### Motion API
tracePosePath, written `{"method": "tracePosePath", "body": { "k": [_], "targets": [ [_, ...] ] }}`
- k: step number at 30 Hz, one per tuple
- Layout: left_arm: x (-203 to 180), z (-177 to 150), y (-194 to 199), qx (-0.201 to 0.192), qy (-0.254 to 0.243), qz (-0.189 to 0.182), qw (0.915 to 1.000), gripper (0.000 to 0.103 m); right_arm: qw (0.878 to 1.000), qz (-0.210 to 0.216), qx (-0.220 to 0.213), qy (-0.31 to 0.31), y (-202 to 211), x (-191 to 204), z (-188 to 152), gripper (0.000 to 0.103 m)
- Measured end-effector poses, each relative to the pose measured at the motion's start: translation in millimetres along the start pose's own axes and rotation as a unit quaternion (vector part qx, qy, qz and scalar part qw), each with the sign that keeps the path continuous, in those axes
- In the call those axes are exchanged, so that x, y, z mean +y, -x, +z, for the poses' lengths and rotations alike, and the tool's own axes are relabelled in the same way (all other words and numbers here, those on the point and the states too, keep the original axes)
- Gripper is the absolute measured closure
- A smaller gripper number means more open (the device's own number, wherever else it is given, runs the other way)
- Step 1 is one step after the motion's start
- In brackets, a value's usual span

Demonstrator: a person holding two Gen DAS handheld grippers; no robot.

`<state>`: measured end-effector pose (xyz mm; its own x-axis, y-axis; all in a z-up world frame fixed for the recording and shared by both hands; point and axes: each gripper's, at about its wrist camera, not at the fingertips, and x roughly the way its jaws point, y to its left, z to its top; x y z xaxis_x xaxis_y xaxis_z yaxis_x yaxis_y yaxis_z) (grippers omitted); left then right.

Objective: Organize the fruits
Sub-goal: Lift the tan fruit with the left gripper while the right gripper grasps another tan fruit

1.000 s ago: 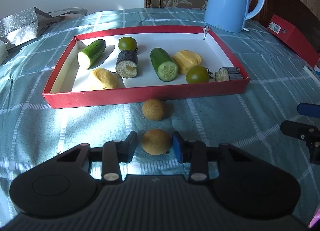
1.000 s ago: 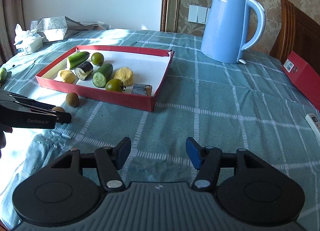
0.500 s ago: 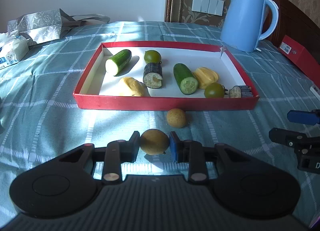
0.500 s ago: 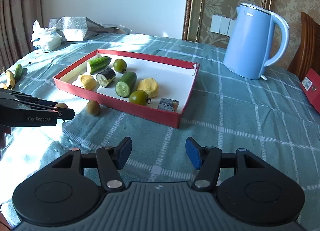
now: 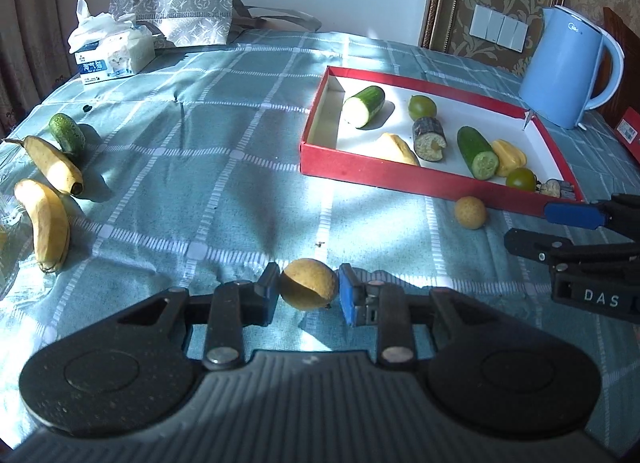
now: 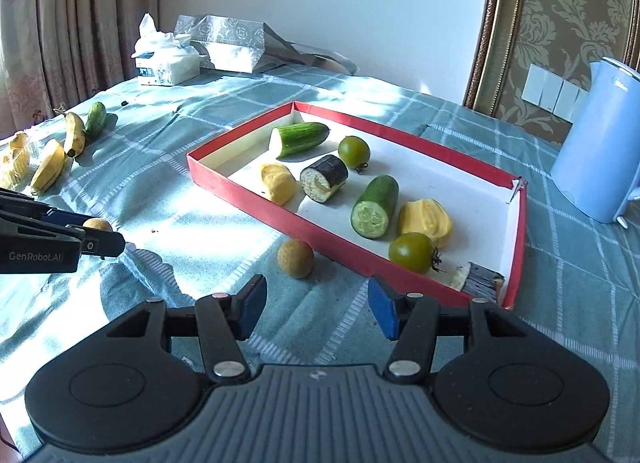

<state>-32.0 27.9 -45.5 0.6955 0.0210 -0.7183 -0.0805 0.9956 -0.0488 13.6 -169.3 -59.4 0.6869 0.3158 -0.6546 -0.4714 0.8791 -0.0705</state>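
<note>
My left gripper is shut on a round tan fruit and holds it above the teal cloth; it also shows in the right wrist view. A second tan fruit lies on the cloth just in front of the red tray. The tray holds cucumber pieces, green tomatoes, yellow pieces and dark eggplant pieces. My right gripper is open and empty, a little short of the second tan fruit.
Two bananas and a small cucumber lie at the left of the table. A tissue pack and a silver bag sit at the back. A blue kettle stands behind the tray. A red box is at the far right.
My left gripper shut on the tan fruit, lifted it and swung left, bringing the bananas into view. My right gripper moved toward the second tan fruit and the tray.
</note>
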Motion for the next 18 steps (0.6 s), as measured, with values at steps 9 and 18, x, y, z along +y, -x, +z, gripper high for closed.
{"method": "tracePosePath", "body": {
  "k": [9,18],
  "targets": [
    [23.7,-5.4,12.9,-0.003,0.021,0.017,0.9996,0.075,0.999,0.016,0.024,-0.022,-38.6,9.4,10.5,0.059],
    [34.5,-4.7,14.9,-0.003,0.025,0.018,0.9995,0.075,0.999,0.006,0.029,-0.031,-53.5,13.9,13.5,0.075]
  ]
}}
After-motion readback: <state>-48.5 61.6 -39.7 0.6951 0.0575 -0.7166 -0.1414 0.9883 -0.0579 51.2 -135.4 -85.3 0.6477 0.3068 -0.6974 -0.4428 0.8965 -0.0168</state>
